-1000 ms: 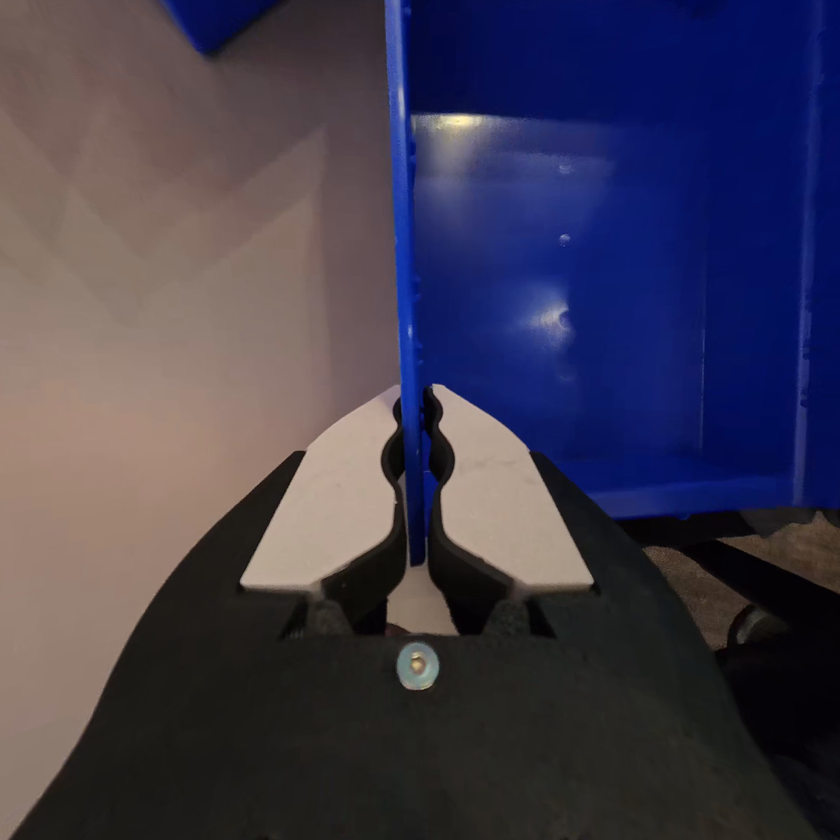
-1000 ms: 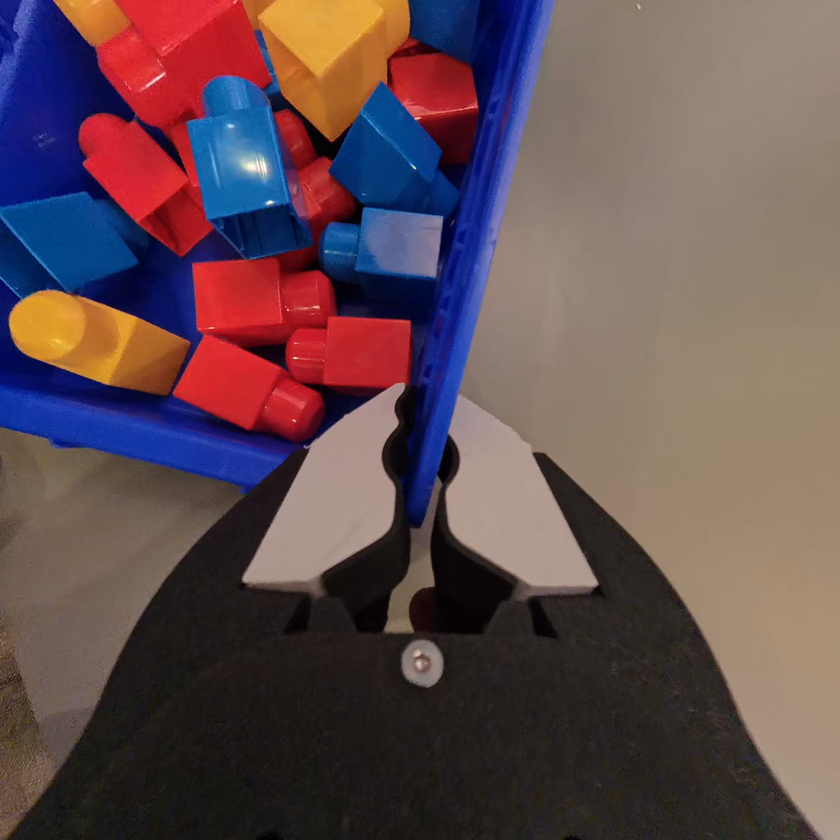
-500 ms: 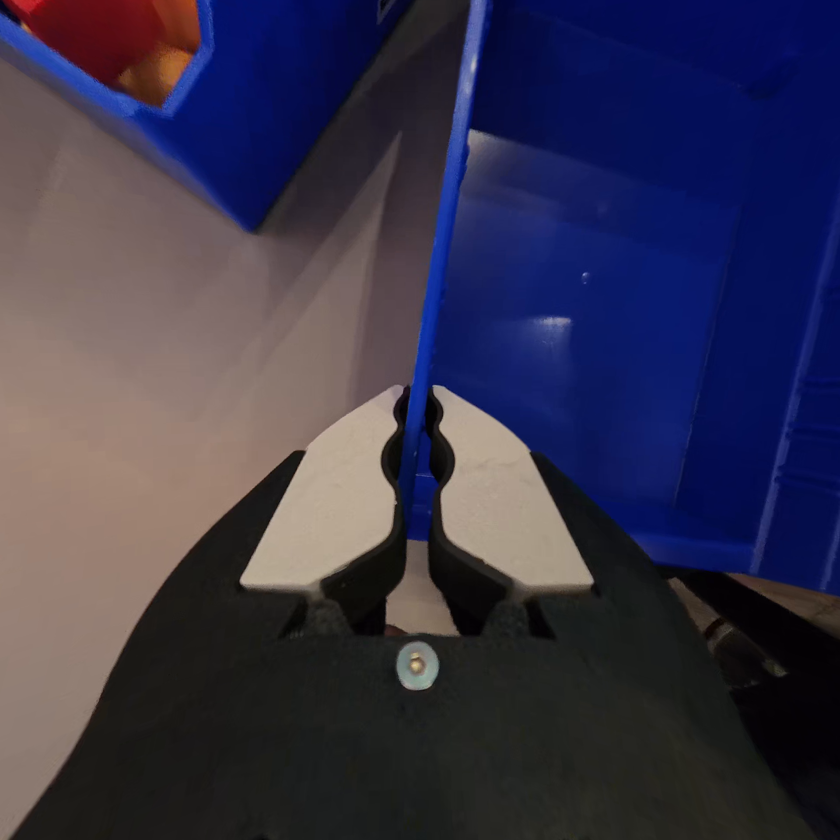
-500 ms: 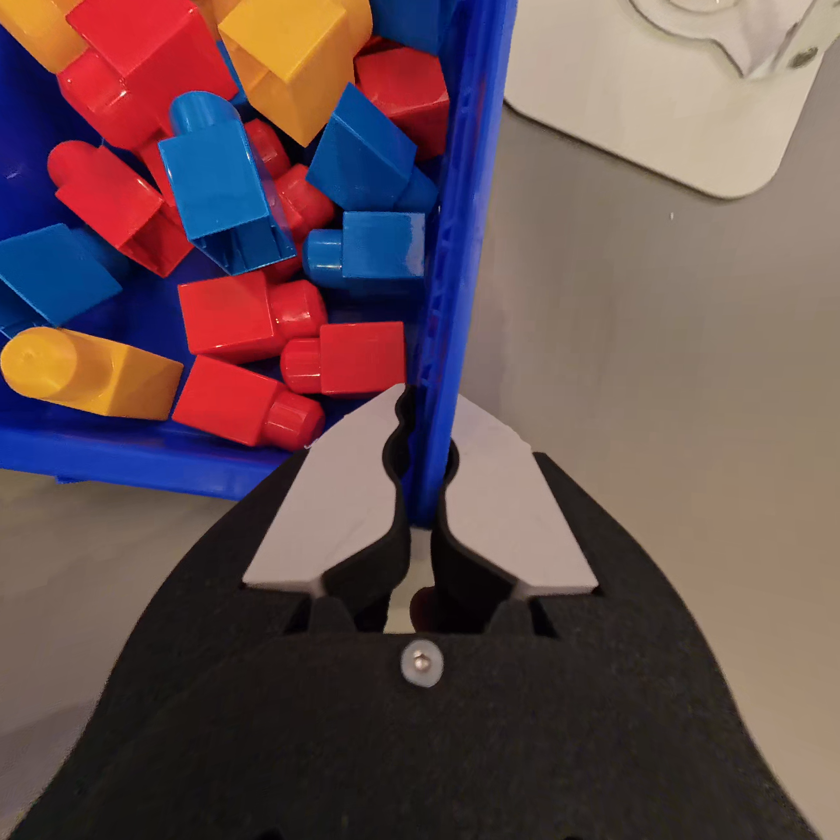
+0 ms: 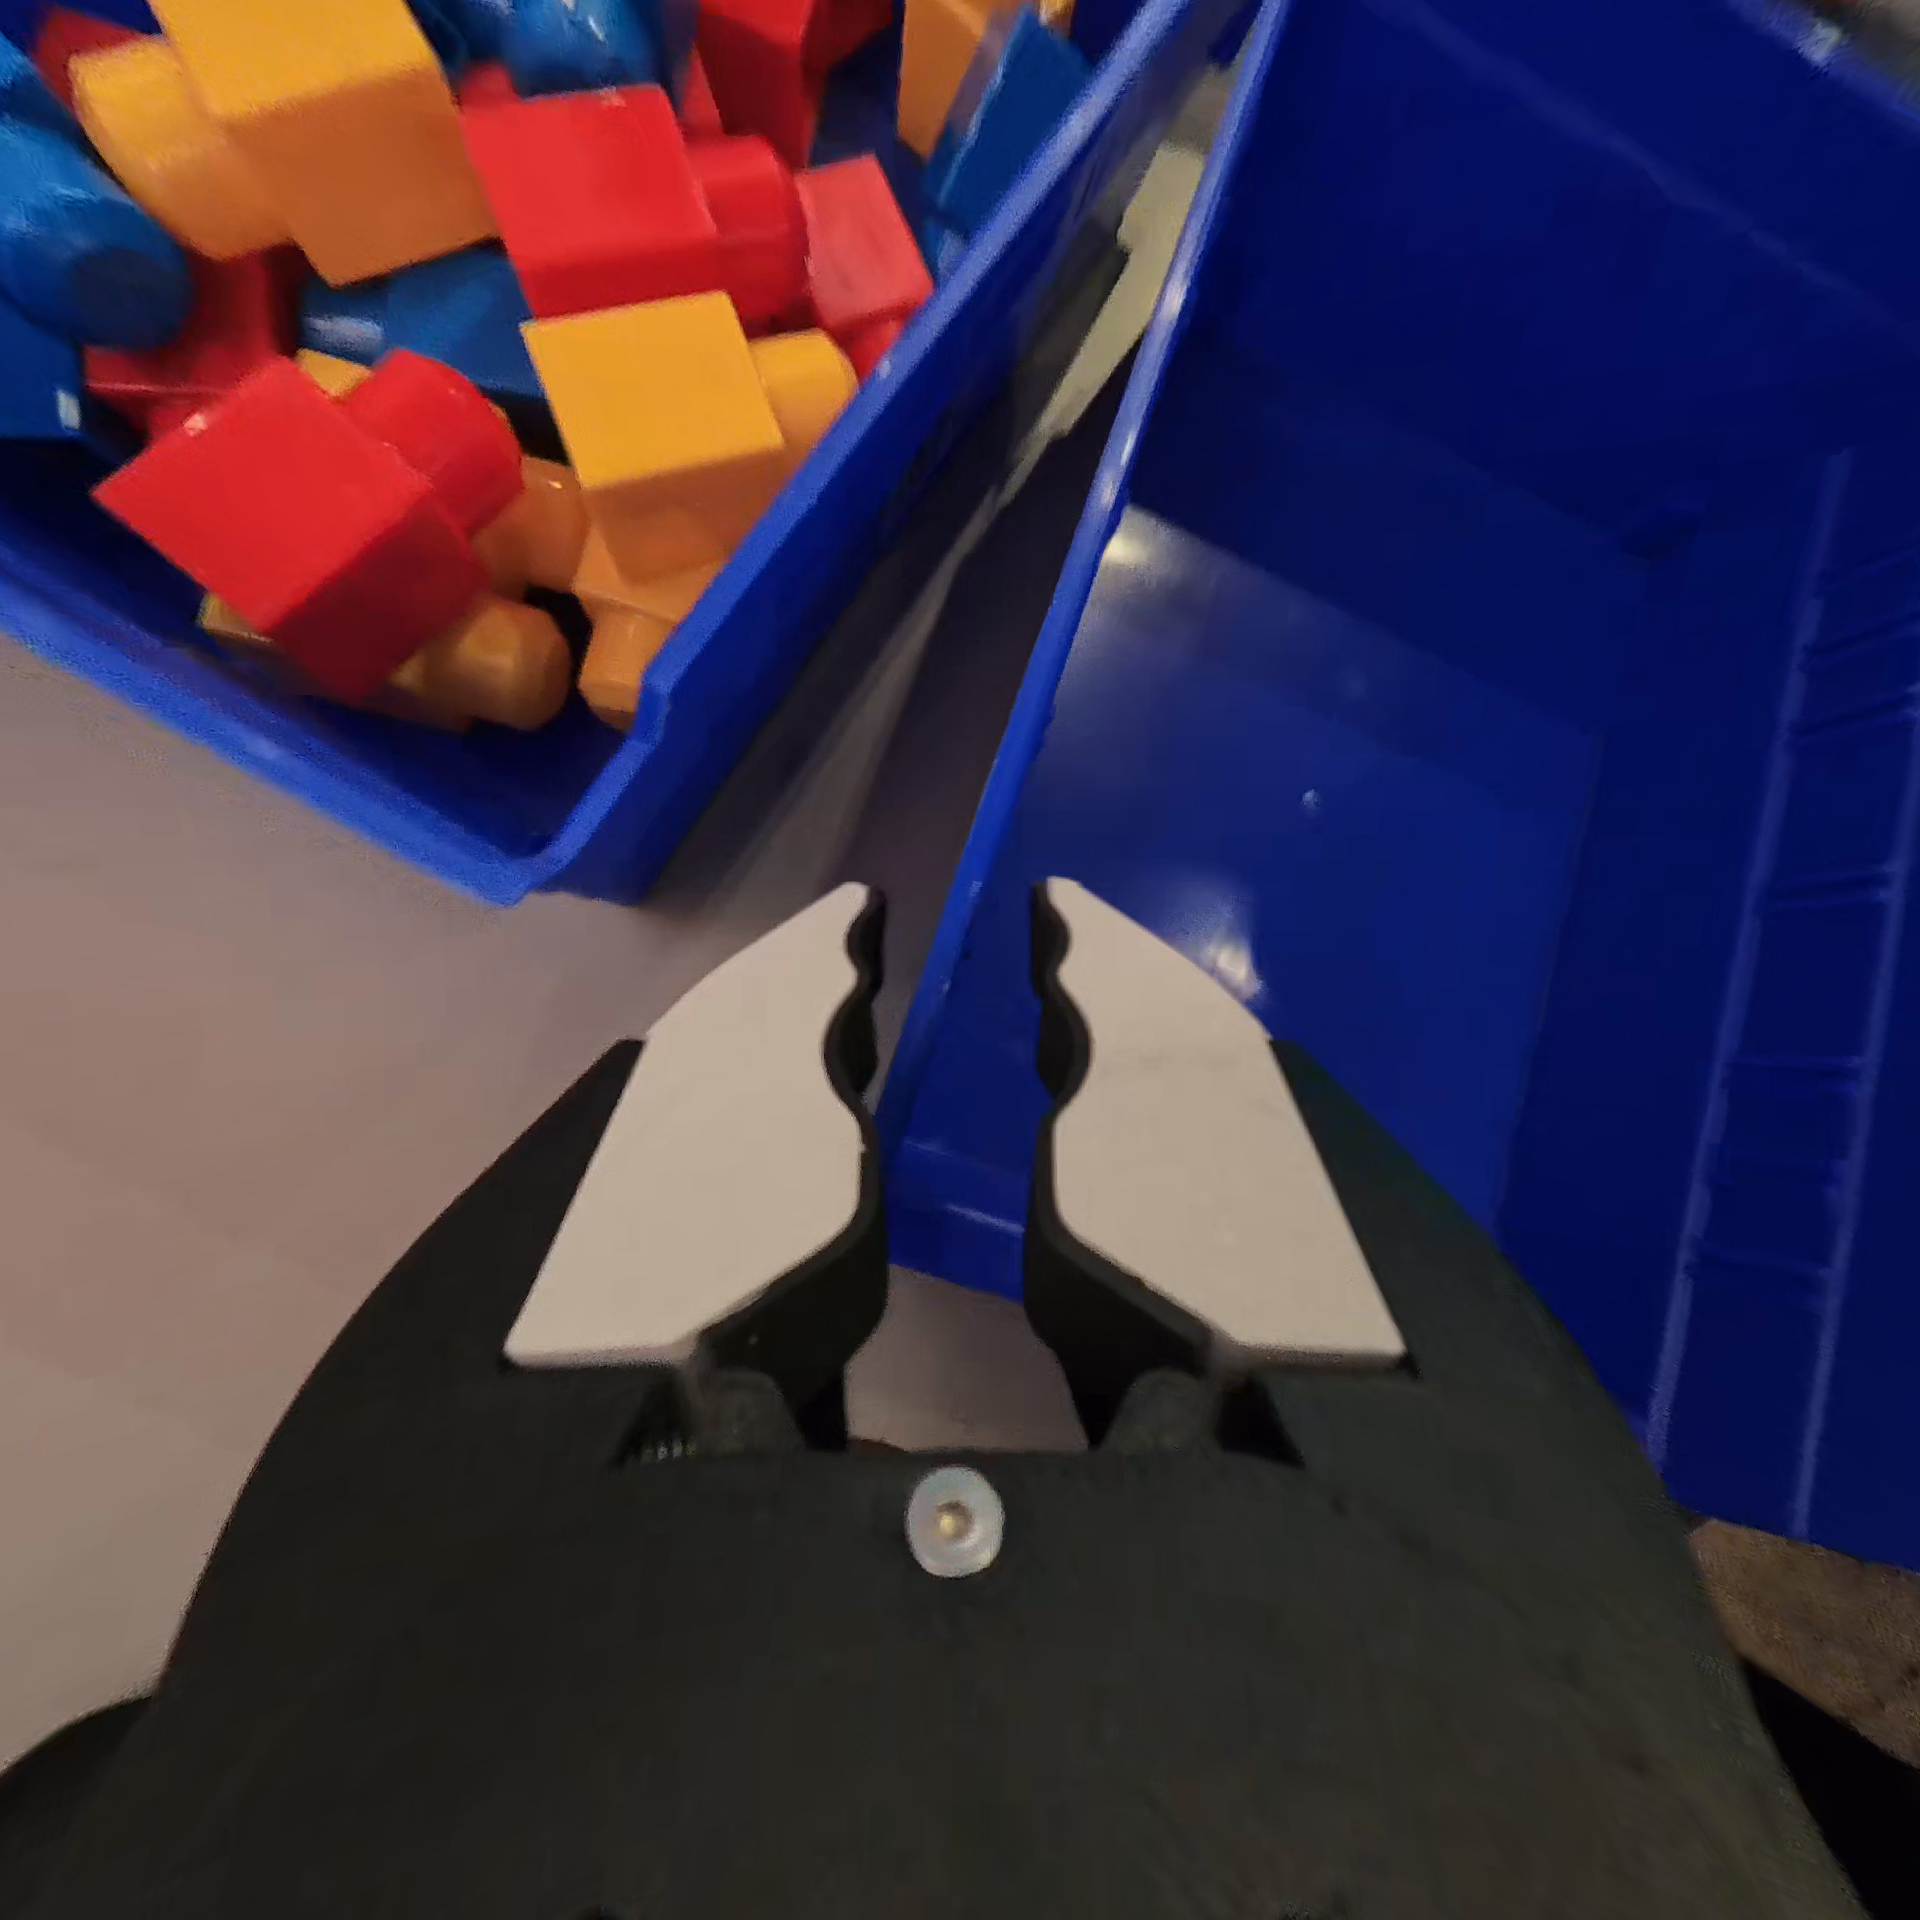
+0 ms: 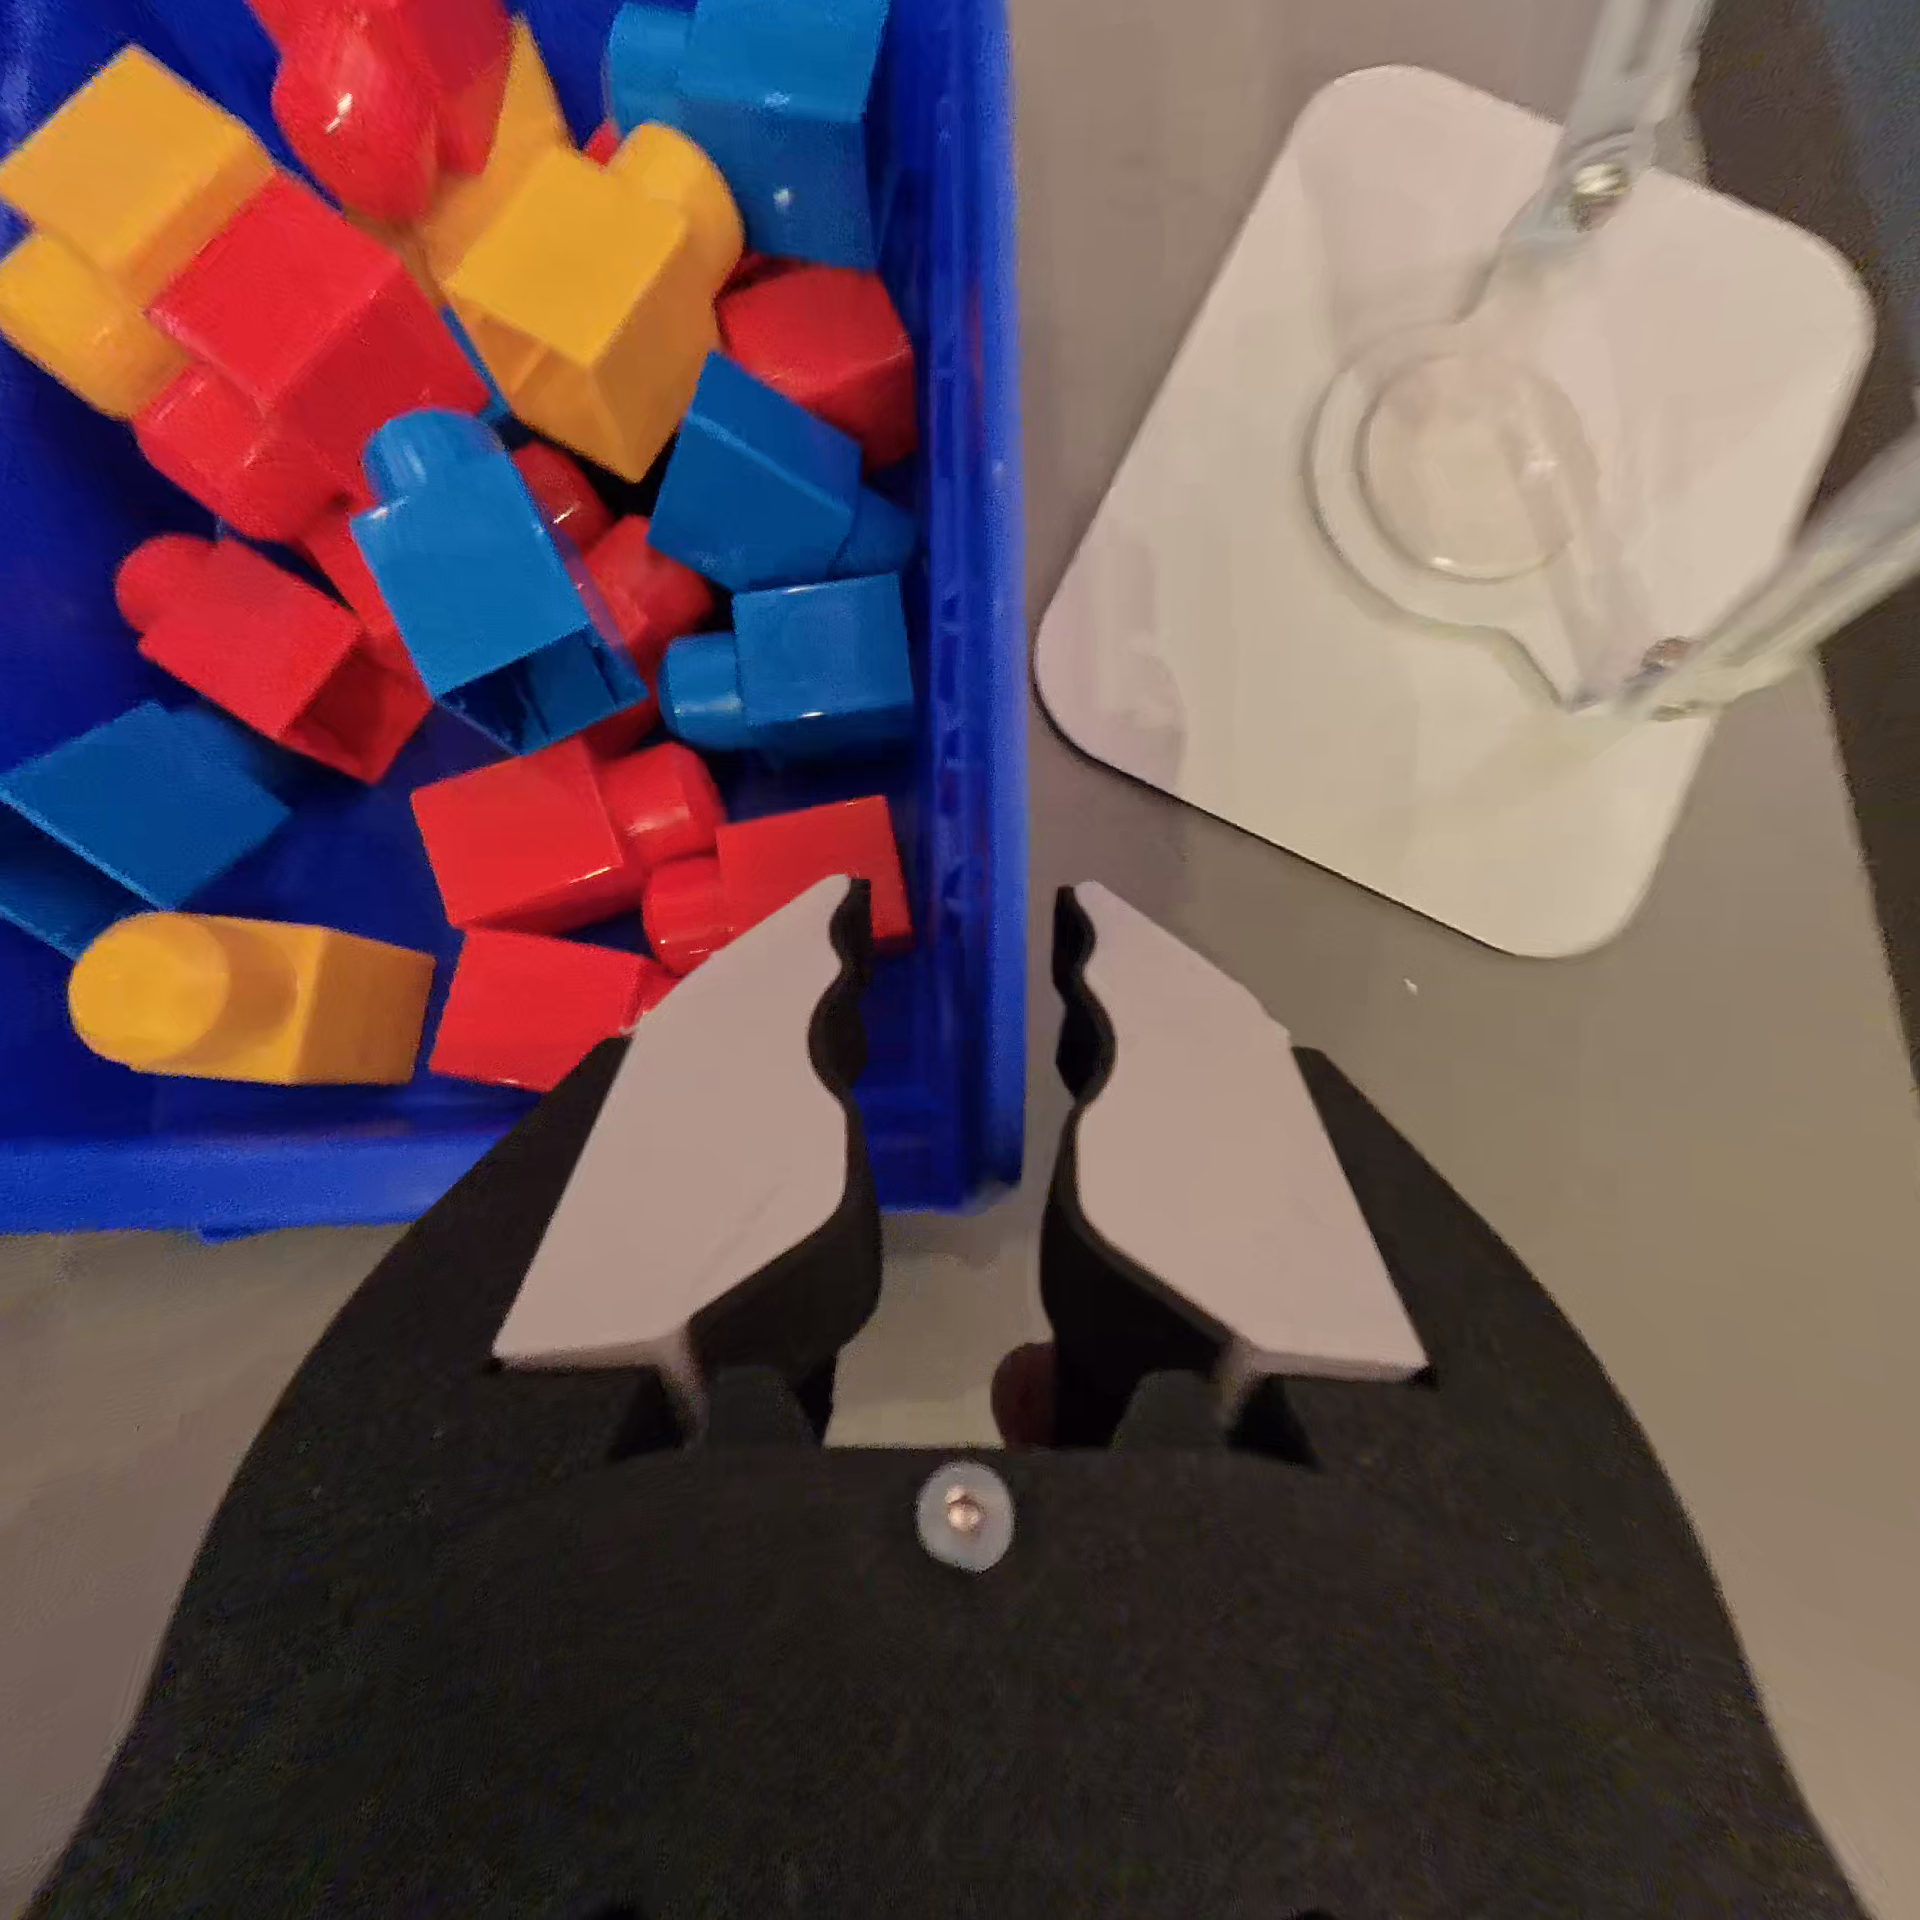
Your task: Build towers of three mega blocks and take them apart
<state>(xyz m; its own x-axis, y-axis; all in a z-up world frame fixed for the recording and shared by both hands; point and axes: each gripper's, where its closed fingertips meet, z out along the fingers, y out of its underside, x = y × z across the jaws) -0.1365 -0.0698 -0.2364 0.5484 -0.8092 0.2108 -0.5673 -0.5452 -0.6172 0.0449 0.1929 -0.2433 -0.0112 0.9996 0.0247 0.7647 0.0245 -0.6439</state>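
Note:
My left gripper (image 5: pixel 956 914) is open. The left wall of an empty blue bin (image 5: pixel 1351 831) stands between its pads with a gap on each side. A second blue bin (image 5: pixel 727 675) full of red, yellow and blue mega blocks (image 5: pixel 644 416) sits at the upper left of the left wrist view. My right gripper (image 6: pixel 956 914) is open. The right wall of the full blue bin (image 6: pixel 966 623) stands between its pads, untouched. Several red, yellow and blue blocks (image 6: pixel 540 831) lie loose inside it.
A white stand base (image 6: pixel 1403 623) with a clear fitting sits on the grey table (image 6: pixel 1455 1143) to the right of the full bin. Both bins rest on the table, close side by side with a narrow gap between them. One gripper's finger ends stand about 30 cm off the other's.
Both grippers were shut on their bin walls and have let go; the pads now stand apart. The bins came down and sit on the table. The full bin has come into the left view.

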